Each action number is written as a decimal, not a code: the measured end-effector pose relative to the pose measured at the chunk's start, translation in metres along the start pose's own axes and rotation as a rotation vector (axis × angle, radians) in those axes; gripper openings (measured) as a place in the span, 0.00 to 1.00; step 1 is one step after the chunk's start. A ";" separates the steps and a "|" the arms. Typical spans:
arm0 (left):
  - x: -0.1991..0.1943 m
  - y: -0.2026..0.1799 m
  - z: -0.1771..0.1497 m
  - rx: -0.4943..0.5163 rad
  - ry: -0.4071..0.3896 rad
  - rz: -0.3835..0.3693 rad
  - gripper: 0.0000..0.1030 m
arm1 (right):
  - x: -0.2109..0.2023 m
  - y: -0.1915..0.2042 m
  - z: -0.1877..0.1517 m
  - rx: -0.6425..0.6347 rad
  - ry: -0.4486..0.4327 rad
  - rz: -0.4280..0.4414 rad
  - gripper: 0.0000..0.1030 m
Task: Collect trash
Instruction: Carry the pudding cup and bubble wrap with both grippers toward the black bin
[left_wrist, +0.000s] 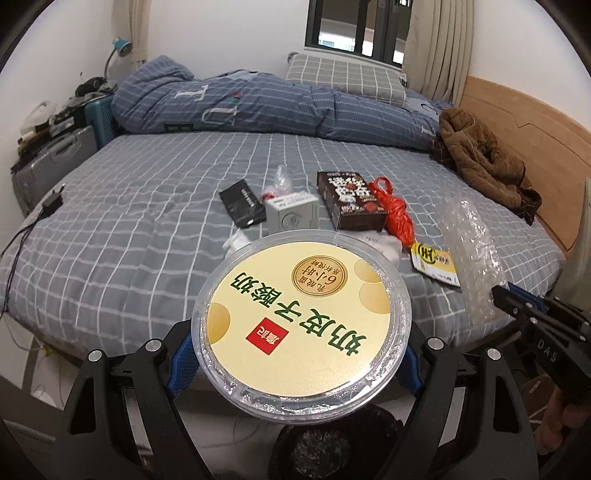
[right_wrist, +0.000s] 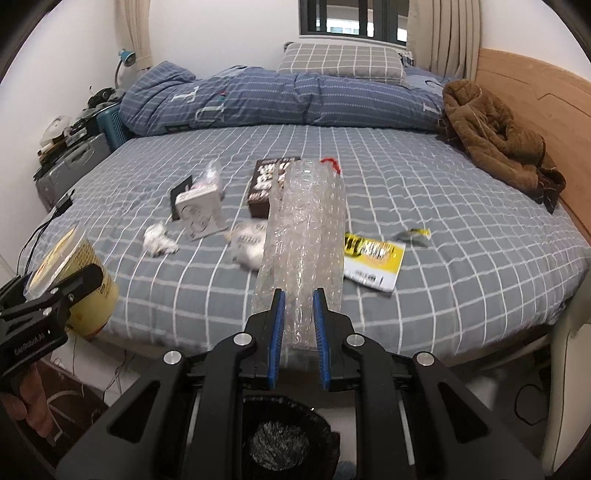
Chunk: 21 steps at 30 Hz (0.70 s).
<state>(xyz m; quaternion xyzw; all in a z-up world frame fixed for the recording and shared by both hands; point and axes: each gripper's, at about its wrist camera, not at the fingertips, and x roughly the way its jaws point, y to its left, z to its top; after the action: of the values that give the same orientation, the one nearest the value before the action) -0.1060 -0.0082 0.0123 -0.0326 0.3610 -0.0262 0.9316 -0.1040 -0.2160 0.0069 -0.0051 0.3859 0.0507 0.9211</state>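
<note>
Above the bin (right_wrist: 280, 443), left gripper (left_wrist: 295, 354) clamps the rigid, light yogurt tub (left_wrist: 303, 325) across its rim; right gripper (right_wrist: 298, 325) pinches limp, crushable bubble wrap (right_wrist: 303, 236) at its end

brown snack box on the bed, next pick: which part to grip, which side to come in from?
Take the brown box across its two long side walls, coming down from above at the near end. It lies flat, so only those thin walls fit between the fingers. The red bag presses against its right side, so that finger has little room. The left gripper and right gripper are both loaded.
</note>
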 end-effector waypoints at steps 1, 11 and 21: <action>-0.002 0.001 -0.005 -0.004 0.005 0.003 0.79 | -0.002 0.002 -0.005 -0.001 0.004 0.004 0.15; -0.009 0.010 -0.051 -0.007 0.082 0.044 0.79 | -0.017 0.025 -0.052 -0.043 0.062 0.027 0.15; -0.006 0.010 -0.085 -0.022 0.163 0.038 0.79 | -0.009 0.034 -0.093 -0.053 0.163 0.030 0.15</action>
<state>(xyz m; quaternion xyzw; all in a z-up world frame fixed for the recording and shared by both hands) -0.1681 -0.0011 -0.0472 -0.0336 0.4364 -0.0072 0.8991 -0.1800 -0.1871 -0.0505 -0.0280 0.4584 0.0744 0.8852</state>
